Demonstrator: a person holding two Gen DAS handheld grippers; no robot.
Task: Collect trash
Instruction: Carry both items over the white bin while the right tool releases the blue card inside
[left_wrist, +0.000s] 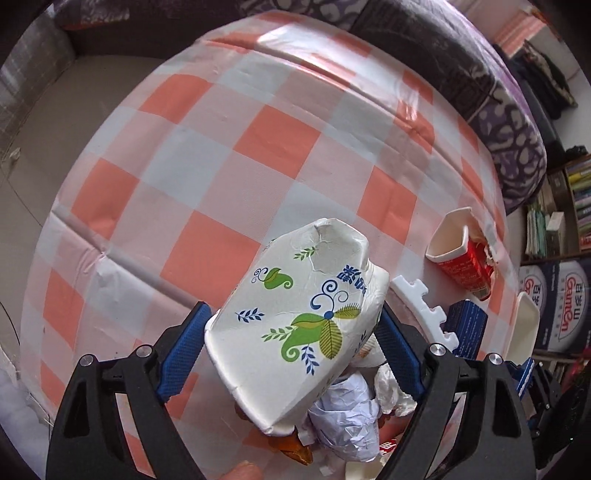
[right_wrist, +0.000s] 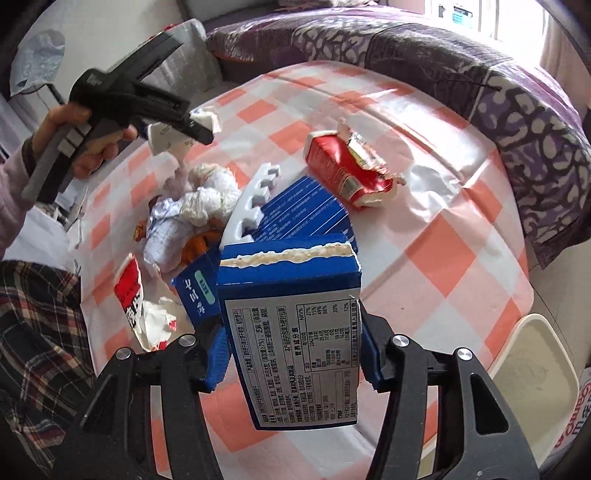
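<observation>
Between right gripper (right_wrist: 291, 350) pads, blue carton (right_wrist: 291, 321).

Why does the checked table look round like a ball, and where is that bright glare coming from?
Left wrist view: the fisheye lens bulges the checked tablecloth into a dome with dark corners, and a shiny streak of glare crosses its far side. Right wrist view: the same bending, with a washed-out window at the top right; the blue box up close stays sharp enough to show its print.

glossy checked plastic tablecloth (left_wrist: 229, 155), creased matt paper bowl (left_wrist: 295, 317), printed blue cardboard box (right_wrist: 295, 332)
</observation>
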